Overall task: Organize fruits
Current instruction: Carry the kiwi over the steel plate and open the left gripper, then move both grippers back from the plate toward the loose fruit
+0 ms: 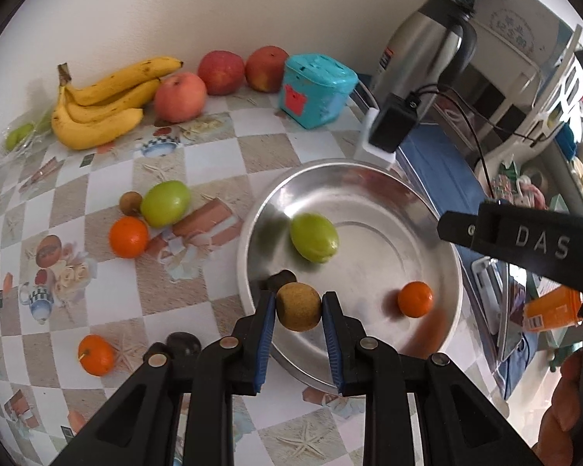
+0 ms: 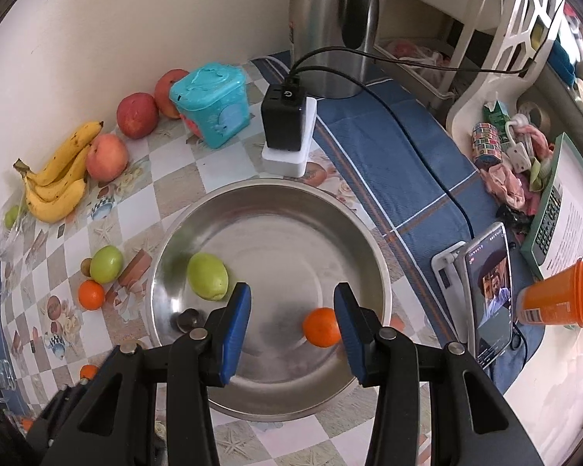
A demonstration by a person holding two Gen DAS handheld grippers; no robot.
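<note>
Surface: table against a cream wall, covered in a checked, picture-printed oilcloth (image 1: 109, 295).

Landmark: round stainless-steel basin (image 1: 443, 240).

Left gripper (image 1: 298, 306) is clenched on a small brown rough-skinned round fruit (image 1: 298, 306), held over the basin's near-left rim; both blue pads press its sides.

Right gripper (image 2: 291, 330) hangs over the basin's near side with jaws parted and nothing between the pads.

Inside the basin: one green oval fruit (image 1: 314, 237) at left, one small orange tangerine (image 1: 415, 299) at right, near the right gripper's right pad but not gripped.

Left of the basin, on the cloth: a second green fruit (image 1: 165, 203), a small brown fruit (image 1: 130, 202) beside it, two more tangerines (image 1: 128, 237).

Beyond the basin, by the wall: yellow banana bunch (image 1: 97, 108), three red apples (image 1: 180, 96), teal plastic box (image 1: 315, 91), steel thermos jug (image 1: 423, 46).
</note>
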